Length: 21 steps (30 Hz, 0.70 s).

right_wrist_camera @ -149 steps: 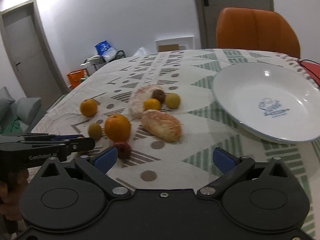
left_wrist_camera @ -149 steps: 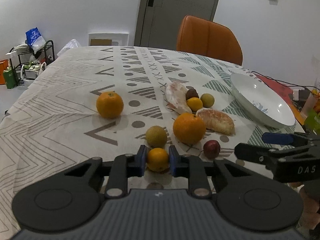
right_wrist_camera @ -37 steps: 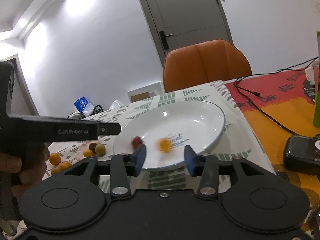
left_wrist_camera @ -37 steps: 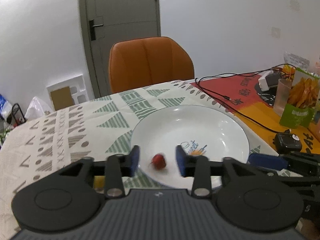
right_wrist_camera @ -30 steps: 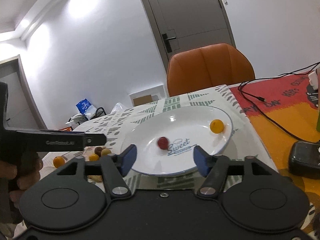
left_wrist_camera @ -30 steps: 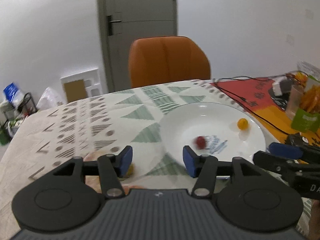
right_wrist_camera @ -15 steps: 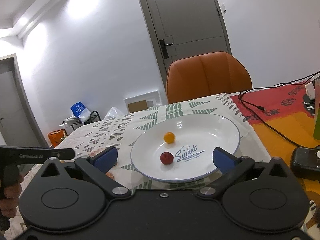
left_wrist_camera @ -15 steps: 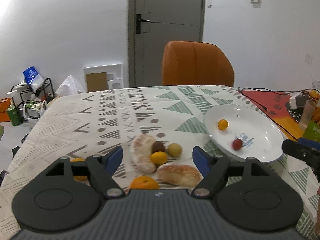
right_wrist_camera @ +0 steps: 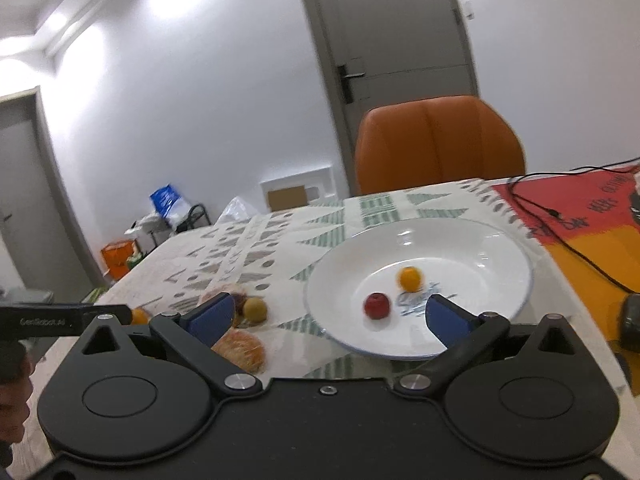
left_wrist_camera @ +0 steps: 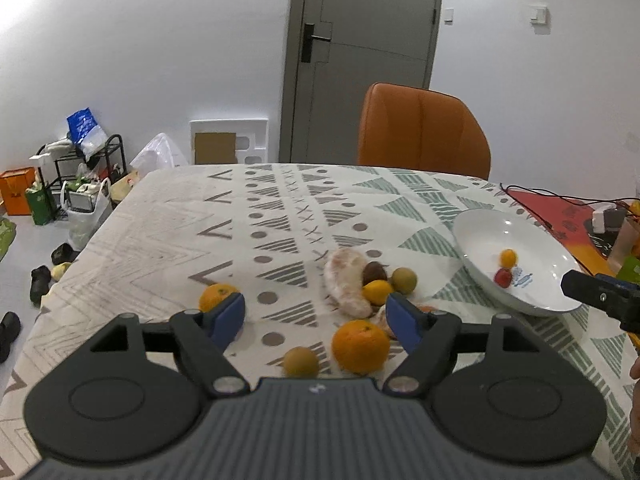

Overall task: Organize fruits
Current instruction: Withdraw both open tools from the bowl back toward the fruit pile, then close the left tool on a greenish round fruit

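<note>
A white plate on the right of the patterned table holds a small orange fruit and a red fruit. My left gripper hangs open and empty above the loose fruit: a big orange, a greenish fruit, another orange, and a peeled pomelo piece with small fruits beside it. My right gripper is open and empty in front of the plate, where the red fruit and small orange fruit lie.
An orange chair stands at the table's far side. Black cables cross a red and orange mat right of the plate, with a dark device at the edge. A rack with bags stands on the floor at left.
Five seconds ago the left gripper was shut on the small orange fruit; that fruit and the red one now lie in the plate. Both grippers have opened wide, and the left has drawn back over the loose fruit.
</note>
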Each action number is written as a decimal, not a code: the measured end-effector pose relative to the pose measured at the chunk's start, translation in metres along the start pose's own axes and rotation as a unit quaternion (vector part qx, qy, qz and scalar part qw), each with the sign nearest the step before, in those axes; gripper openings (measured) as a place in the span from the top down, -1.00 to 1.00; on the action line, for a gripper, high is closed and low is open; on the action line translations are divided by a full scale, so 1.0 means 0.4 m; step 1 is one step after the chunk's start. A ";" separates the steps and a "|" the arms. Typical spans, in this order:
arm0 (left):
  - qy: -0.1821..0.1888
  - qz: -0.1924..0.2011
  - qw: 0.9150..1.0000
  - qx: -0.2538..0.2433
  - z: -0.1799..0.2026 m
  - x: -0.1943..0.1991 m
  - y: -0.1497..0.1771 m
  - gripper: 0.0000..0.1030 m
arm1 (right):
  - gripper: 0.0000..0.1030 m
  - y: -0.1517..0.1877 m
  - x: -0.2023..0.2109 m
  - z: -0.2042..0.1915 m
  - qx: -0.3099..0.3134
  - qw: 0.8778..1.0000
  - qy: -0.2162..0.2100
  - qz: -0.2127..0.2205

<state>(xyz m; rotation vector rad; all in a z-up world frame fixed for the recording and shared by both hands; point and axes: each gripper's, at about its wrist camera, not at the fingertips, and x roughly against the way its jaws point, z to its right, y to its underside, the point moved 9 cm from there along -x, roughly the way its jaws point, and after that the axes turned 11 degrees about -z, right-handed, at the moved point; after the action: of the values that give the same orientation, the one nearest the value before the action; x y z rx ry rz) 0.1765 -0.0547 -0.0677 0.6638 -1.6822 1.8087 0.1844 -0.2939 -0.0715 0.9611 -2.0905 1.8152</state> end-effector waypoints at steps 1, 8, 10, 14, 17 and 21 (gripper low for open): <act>-0.001 0.000 1.000 0.002 -0.007 -0.002 0.002 -0.48 | -1.00 0.002 -0.004 -0.009 0.005 1.000 -0.003 -0.004; -0.003 -0.004 1.000 0.015 -0.046 -0.012 0.014 -0.45 | -1.00 0.012 -0.034 -0.068 0.027 0.998 -0.041 -0.031; -0.004 -0.002 1.000 0.020 -0.058 -0.014 0.017 -0.38 | -1.00 0.015 -0.044 -0.081 0.035 0.998 -0.041 -0.035; 0.001 -0.011 1.000 0.022 -0.068 -0.028 0.029 -0.17 | -1.00 0.022 -0.062 -0.104 0.043 0.997 -0.047 -0.046; 0.006 -0.021 0.999 0.026 -0.078 -0.042 0.043 -0.01 | -0.98 0.025 -0.074 -0.117 0.049 0.996 -0.050 -0.052; 0.016 -0.030 0.999 0.029 -0.079 -0.055 0.059 0.00 | -0.85 0.031 -0.089 -0.131 0.053 0.995 -0.055 -0.066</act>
<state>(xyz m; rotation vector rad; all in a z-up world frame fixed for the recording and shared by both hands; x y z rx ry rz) 0.1766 -0.0258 -0.1025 0.6985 -1.5789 1.8226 0.1911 -0.2323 -0.0896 1.2213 -1.9560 1.8599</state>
